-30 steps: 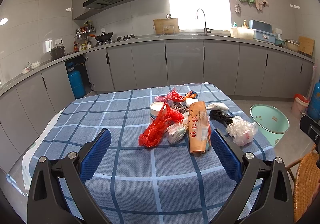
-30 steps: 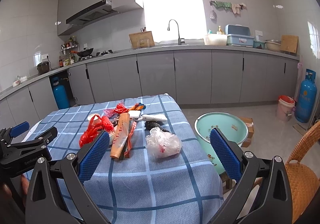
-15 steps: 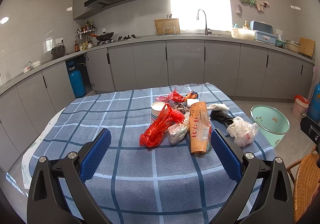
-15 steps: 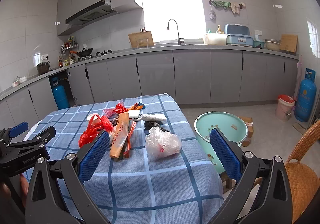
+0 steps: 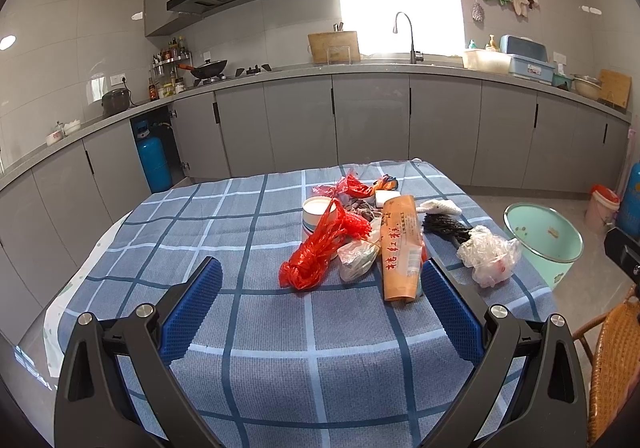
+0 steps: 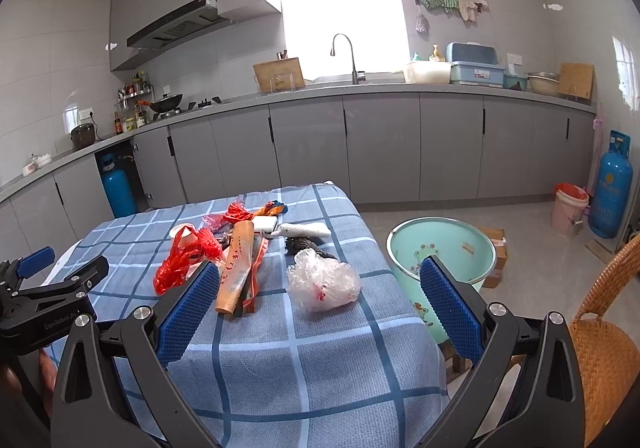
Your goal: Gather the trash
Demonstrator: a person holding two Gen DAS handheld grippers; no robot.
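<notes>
Trash on the desk (image 5: 200, 232) left of the basin (image 6: 440, 248) | red net bag (image 5: 320, 248), orange wrapper (image 5: 400, 244), clear bag (image 6: 322, 280) | our left tool (image 5: 318, 300) and right tool (image 6: 316, 300) gape, empty | we risk snagging cloth or flinging light bags past basin

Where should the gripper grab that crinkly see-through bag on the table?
Pinch the puffed-up top of the clear plastic bag, coming down from above with the right gripper. It is a soft crumpled heap lying apart from the other trash, so its loose upper folds likely bunch easily between the pads.
</notes>
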